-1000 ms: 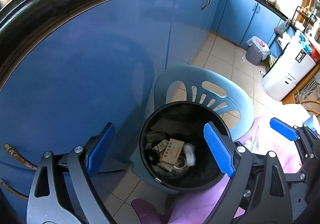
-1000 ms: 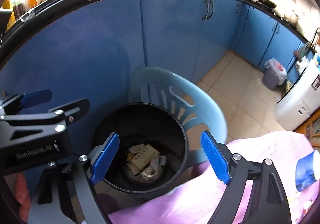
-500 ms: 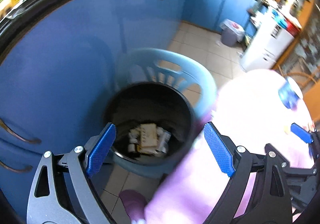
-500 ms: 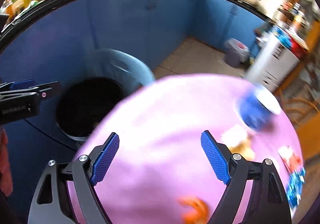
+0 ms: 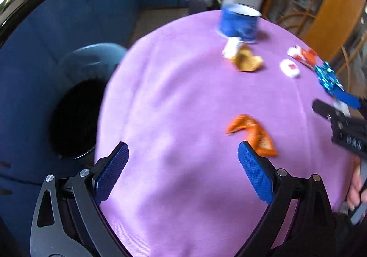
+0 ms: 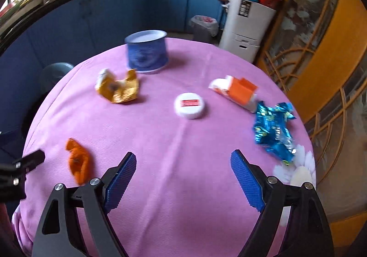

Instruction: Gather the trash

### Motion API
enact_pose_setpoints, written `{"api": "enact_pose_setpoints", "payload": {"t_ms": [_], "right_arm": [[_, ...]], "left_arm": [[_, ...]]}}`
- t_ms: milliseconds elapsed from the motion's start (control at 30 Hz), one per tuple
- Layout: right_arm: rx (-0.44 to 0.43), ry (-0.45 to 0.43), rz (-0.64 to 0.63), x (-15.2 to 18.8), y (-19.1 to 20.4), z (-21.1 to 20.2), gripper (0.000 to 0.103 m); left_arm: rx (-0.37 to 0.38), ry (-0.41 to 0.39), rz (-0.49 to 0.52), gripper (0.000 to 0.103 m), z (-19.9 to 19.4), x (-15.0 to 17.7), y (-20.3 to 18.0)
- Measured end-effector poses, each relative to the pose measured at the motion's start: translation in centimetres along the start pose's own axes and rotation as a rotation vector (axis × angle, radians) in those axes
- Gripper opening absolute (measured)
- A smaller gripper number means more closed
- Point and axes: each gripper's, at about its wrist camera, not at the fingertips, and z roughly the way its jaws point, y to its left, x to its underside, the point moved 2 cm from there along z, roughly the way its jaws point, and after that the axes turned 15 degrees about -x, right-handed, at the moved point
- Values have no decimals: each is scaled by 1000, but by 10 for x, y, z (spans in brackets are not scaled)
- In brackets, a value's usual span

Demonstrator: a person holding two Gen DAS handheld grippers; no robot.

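Trash lies on a round table with a pink cloth (image 6: 183, 165): an orange wrapper (image 6: 78, 162), a yellow crumpled wrapper (image 6: 119, 90), a white round lid (image 6: 189, 105), an orange and white carton (image 6: 238, 91), a blue foil wrapper (image 6: 274, 128). A blue tub (image 6: 148, 51) stands at the far side. The black bin (image 5: 75, 117) is left of the table. My left gripper (image 5: 183, 172) is open and empty over the cloth (image 5: 183, 119), the orange wrapper (image 5: 254, 134) by its right finger. My right gripper (image 6: 183, 179) is open and empty over the table's near part.
Blue cabinets (image 6: 114, 18) run along the back. A white appliance (image 6: 250, 27) and a small lined bin (image 6: 204, 27) stand on the floor behind the table. A light blue chair (image 5: 91, 59) stands by the black bin. A wooden screen (image 6: 321, 50) is at the right.
Both grippers have swung right from over the black bin to over the table. Both stay open and empty. The trash on the cloth has come into view.
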Motion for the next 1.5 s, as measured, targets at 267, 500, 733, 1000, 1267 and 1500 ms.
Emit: {"api": "enact_pose_setpoints", "payload": {"t_ms": [267, 500, 733, 1000, 1267, 1500], "right_arm": [[-5, -65, 42, -44, -54, 7, 82], [-1, 9, -3, -69, -84, 45, 82], [23, 51, -69, -60, -88, 65, 58], [16, 9, -149, -51, -60, 47, 25], [-20, -16, -183, -44, -29, 21, 24], [-51, -36, -200, -33, -4, -2, 21]], "left_arm": [[39, 40, 56, 96, 6, -12, -54], [28, 99, 63, 96, 28, -14, -75], [-36, 68, 15, 71, 34, -25, -73], [-60, 64, -31, 20, 34, -48, -73], [-45, 23, -90, 13, 15, -47, -47], [2, 25, -106, 13, -2, -33, -29]]}}
